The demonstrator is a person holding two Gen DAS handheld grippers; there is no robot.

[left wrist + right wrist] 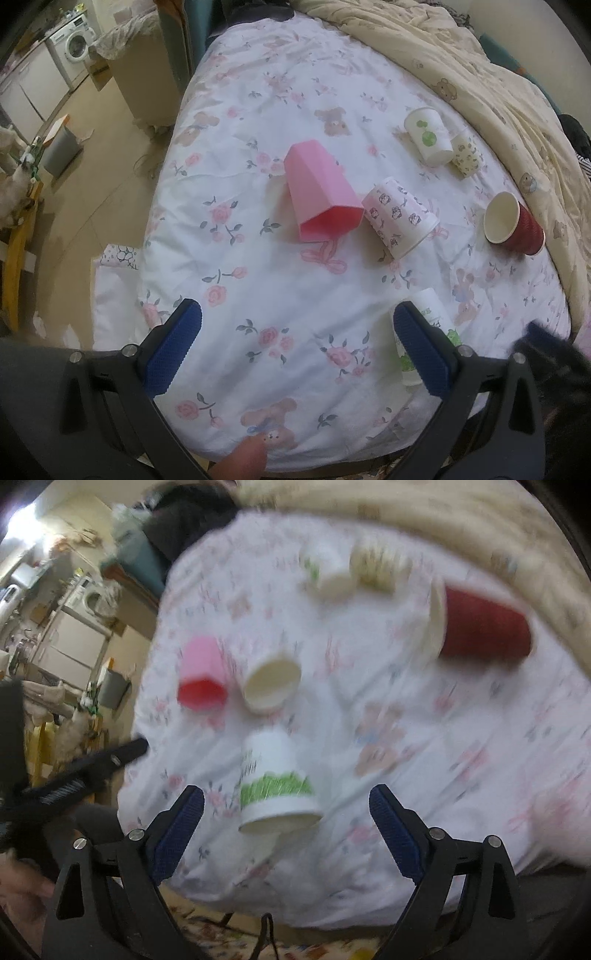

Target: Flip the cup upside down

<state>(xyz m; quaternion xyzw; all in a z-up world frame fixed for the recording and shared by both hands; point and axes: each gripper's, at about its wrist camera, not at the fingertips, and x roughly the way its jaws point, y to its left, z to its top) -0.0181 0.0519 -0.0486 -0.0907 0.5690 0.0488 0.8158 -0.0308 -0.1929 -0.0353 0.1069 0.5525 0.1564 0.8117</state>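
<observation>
Several cups lie on their sides on a floral bedsheet [280, 280]. A pink cup [321, 192] lies in the middle, a printed white paper cup [400, 216] beside it, a red cup [515, 225] to the right. A white cup with a green band [275, 779] lies nearest, rim toward me, just ahead of my open, empty right gripper [286, 799]; it also shows in the left wrist view [430, 314], partly behind the right finger. My left gripper [295, 314] is open and empty above bare sheet. The right wrist view is blurred.
Two more paper cups [428, 134] [467, 155] lie at the far right near a cream quilt [480, 66]. The bed's left edge drops to a tiled floor [92, 192] with a bin and boxes. The left gripper shows in the right wrist view [92, 768].
</observation>
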